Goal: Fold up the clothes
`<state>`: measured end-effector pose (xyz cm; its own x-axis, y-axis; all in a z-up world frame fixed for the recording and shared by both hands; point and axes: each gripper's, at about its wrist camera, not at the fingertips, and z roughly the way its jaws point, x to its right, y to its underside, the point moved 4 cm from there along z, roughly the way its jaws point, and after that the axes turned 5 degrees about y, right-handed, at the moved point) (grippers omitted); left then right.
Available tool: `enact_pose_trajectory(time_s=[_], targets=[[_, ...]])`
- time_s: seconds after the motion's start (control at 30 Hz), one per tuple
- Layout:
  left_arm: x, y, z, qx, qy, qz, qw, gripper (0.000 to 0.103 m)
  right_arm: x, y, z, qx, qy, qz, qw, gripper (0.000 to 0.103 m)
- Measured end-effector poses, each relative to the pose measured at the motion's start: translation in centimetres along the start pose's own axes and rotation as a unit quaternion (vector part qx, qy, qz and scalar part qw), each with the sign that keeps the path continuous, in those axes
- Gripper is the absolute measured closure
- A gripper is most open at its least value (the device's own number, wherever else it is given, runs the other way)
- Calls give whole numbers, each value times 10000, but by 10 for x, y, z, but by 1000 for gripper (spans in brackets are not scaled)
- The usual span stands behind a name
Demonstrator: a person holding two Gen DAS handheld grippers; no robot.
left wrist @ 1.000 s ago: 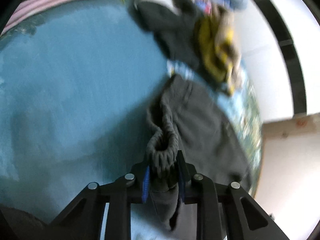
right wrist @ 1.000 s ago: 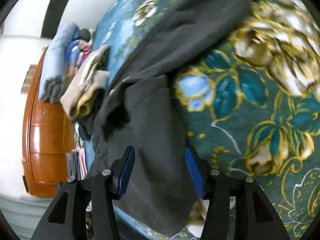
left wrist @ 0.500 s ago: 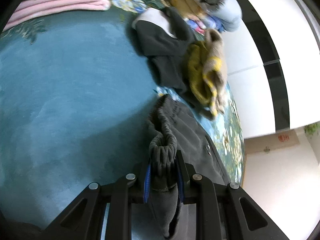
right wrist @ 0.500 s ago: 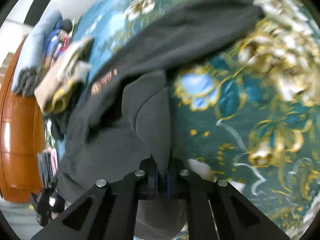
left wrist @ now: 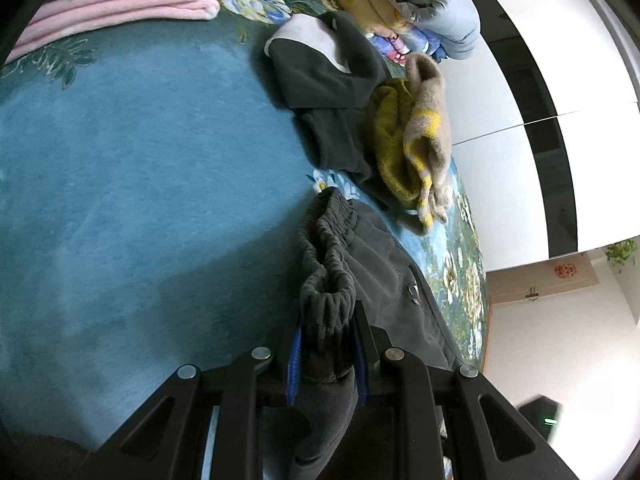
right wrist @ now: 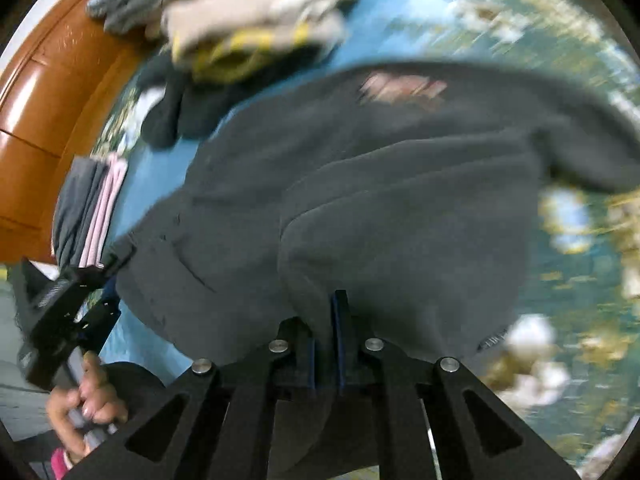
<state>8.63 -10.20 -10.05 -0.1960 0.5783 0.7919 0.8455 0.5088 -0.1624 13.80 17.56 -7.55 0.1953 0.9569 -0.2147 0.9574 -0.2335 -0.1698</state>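
A: What does the left claw (left wrist: pixel 327 354) hold?
B: It pinches the gathered waistband of the dark grey trousers (left wrist: pixel 384 280), which lie on the blue bedcover (left wrist: pixel 140 180).
A: And the right claw (right wrist: pixel 325 344)?
B: Its jaws are opening slightly, but they still pinch a fold of the trousers. Farther away lie a yellow sweater (left wrist: pixel 416 152) and folded pink clothes (left wrist: pixel 120 12).

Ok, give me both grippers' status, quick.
Left gripper: shut on the waistband of the dark grey trousers.
Right gripper: jaws opening slightly, trouser fabric between them.

Dk grey trousers (left wrist: pixel 384 280); teal floral bedspread (left wrist: pixel 140 160).
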Motion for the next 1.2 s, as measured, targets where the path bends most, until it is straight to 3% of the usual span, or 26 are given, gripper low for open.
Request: enact_pose_trajectory(time_s=[0.03, 0.1, 0.2, 0.33, 0.4, 0.47, 0.53, 0.6, 0.7, 0.83, 0.87, 0.93, 0.97, 1.0, 1.1, 1.2], targets=[[-1, 0, 0, -6, -25, -7, 10000, 80, -7, 0, 15, -101, -9, -63, 9999, 91], [-4, -1, 2, -31, -73, -33, 10000, 80, -13, -1, 35, -298, -95, -234, 9992, 76], [-7, -1, 4, -40, -103, -105, 9999, 80, -9, 0, 35, -558, -714, -165, 9958, 65], [-8, -2, 8, -46, -157, -158, 9997, 80, 14, -5, -21, -89, -1336, -277, 9906, 60], [-8, -2, 10, -39, -187, -137, 9997, 80, 53, -12, -53, 437, -1052, -193, 9933, 44], [-8, -2, 12, -39, -224, -139, 9996, 80, 95, -13, -62, 582, -764, 226, 9951, 43], [-8, -2, 13, -35, -249, -171, 9995, 80, 141, 1, -49, 385, -724, 953, 9921, 43], [-9, -1, 13, -18, -269, -208, 9994, 80, 175, 19, -26, 53, -966, 1642, 9817, 43], [-7, 1, 12, -11, -341, -119, 9993, 80, 186, 36, 12, -282, -1449, 2266, 9627, 43], [-5, 2, 9, -4, -402, -38, 9992, 80, 183, 37, 37, -71, -1997, 2981, 9334, 43], [-5, 2, 8, 0, -415, -50, 9991, 80, 183, 35, 35, 38, -1970, 3063, 9313, 43], [-5, 2, 9, 9, -450, -61, 9990, 80, 181, 31, 30, 197, -1871, 3123, 9312, 55], [-5, 2, 9, 13, -471, -51, 9989, 80, 180, 28, 25, 263, -1801, 3092, 9334, 78], [-5, 3, 9, 17, -492, -41, 9988, 80, 180, 25, 18, 310, -1707, 3027, 9372, 91], [-3, 3, 8, 42, -539, 17, 9985, 80, 185, 14, -15, 679, -1462, 2820, 9458, 94], [-1, 3, 6, 72, -546, 63, 9985, 80, 196, 3, -74, 1412, -916, 2516, 9531, 94]])
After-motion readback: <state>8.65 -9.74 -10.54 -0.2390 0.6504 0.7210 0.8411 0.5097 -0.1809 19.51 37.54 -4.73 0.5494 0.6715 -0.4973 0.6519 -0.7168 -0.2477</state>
